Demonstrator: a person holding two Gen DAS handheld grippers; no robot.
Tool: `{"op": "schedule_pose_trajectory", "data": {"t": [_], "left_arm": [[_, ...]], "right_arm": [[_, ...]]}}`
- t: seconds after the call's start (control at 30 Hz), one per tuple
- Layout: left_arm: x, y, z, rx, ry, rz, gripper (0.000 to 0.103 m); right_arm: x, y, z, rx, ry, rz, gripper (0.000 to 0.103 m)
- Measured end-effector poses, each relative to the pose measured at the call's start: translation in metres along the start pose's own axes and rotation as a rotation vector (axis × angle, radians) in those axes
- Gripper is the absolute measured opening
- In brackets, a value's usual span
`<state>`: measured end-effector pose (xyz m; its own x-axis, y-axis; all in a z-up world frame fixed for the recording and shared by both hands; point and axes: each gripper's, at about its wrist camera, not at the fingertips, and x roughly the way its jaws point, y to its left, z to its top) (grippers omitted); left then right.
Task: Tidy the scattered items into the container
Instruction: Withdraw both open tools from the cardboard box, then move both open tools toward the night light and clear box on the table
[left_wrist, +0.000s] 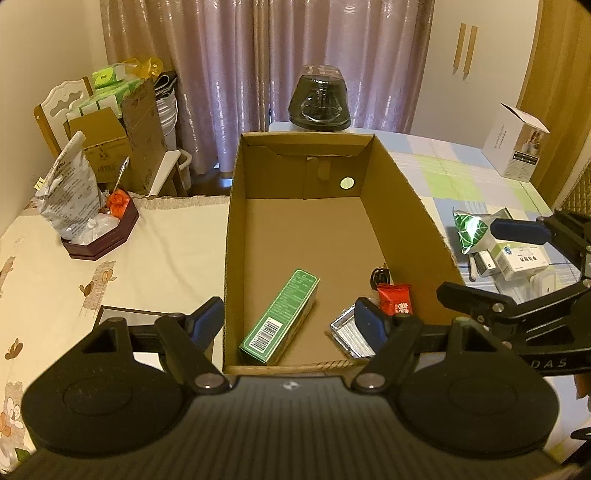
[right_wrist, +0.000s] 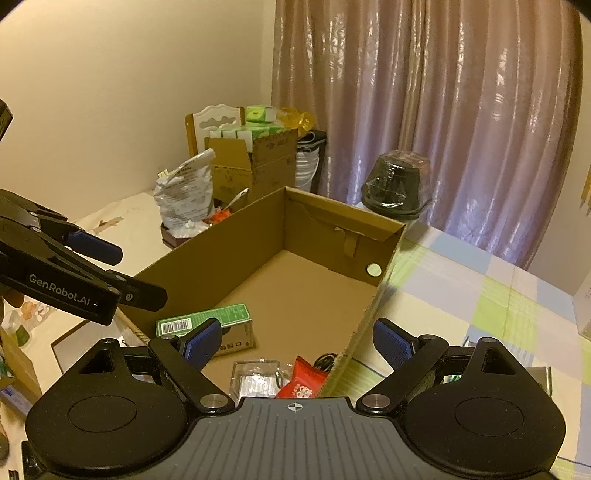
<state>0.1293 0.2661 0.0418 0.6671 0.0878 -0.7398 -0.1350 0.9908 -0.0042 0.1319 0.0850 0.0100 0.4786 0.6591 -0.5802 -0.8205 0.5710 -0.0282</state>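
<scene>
Claws (left_wrist: 291, 321) (right_wrist: 299, 341) hover open over cardboard box (left_wrist: 399, 177)

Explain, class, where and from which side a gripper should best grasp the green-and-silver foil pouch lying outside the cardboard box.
Probably from above, pinching the pouch's crimped top edge: the thin seam fits between open jaws, and white boxes crowd its far side, while the cardboard box wall stands beside it.

Black cable (left_wrist: 377, 275) mostly hidden behind red packet (left_wrist: 396, 298); white box (left_wrist: 519, 257) print unreadable.
</scene>
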Motion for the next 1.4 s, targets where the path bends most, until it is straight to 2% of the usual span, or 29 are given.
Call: {"op": "schedule_pose_trajectory", "data": {"t": [0.13, 0.47, 0.6, 0.9, 1.13, 1.4], "left_arm": [[-0.005, -0.004, -0.001, 0.001, -0.006, -0.004, 0.077], [-0.033, -0.039, -0.005, 0.042, -0.063, -0.048, 0.102], [-0.046, -0.069, -0.003, 0.088, -0.083, -0.078, 0.102], [-0.067, -0.155, -0.008, 0.174, -0.119, -0.212, 0.102], [-0.047, -0.225, -0.02, 0.236, -0.07, -0.291, 0.102], [0.014, -0.273, -0.035, 0.243, -0.001, -0.28, 0.102]], "right_arm": [[-0.015, -0.007, -0.006, 0.034, -0.001, -0.017, 0.094], [-0.077, -0.052, -0.059, 0.202, 0.044, -0.144, 0.094], [-0.106, -0.073, -0.086, 0.245, 0.075, -0.206, 0.094], [-0.176, -0.119, -0.127, 0.311, 0.097, -0.331, 0.094], [-0.196, -0.153, -0.136, 0.36, 0.081, -0.38, 0.094], [-0.17, -0.196, -0.154, 0.366, 0.098, -0.373, 0.094]]}}
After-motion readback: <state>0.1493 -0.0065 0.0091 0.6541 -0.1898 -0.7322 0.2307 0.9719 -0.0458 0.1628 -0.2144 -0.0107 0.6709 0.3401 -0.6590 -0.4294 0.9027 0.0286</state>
